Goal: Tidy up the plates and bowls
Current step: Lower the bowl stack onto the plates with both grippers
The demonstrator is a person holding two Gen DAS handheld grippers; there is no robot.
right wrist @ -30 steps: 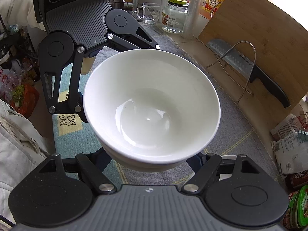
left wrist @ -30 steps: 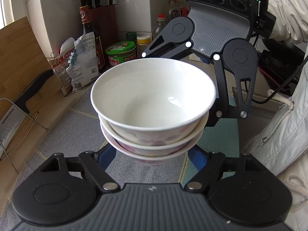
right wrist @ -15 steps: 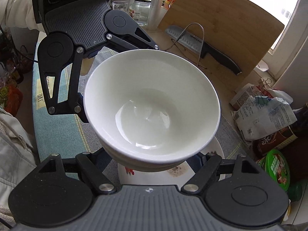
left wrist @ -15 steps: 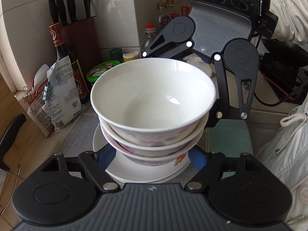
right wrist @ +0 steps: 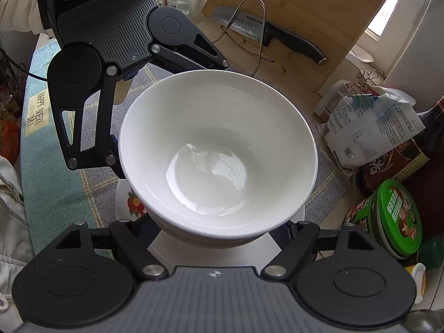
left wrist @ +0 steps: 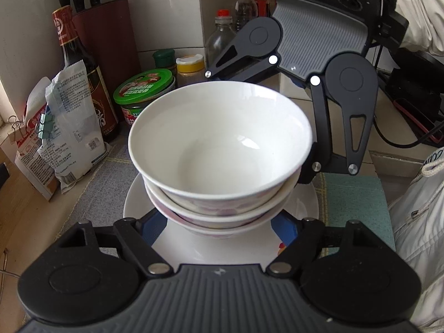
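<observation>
three nested bowls make one stack, white inside with a faint pink pattern on the outer walls, and both grippers hold it from opposite sides above a white plate that lies on a grey woven mat. in the left wrist view the left gripper comes in from 6 o'clock, its blue-tipped fingers clamped narrow-to-medium against the lower bowls of the stack, while the right gripper reaches in from 2 o'clock and closes on the far side. whether the stack's foot touches the plate cannot be told, since the bowls hide it. in the right wrist view the stack fills the centre, the right gripper grips it from 6 o'clock and the left gripper meets it at 9 o'clock; the plate, showing a small fruit print, sits directly below. around 10 o'clock of the left view stand a green-lidded jar, a dark sauce bottle, a clipped paper bag and a knife block. at 1 o'clock of the right view a wooden cutting board leans with a black-handled knife resting on it. a person's pale sleeve shows at 2 o'clock in the left view.
</observation>
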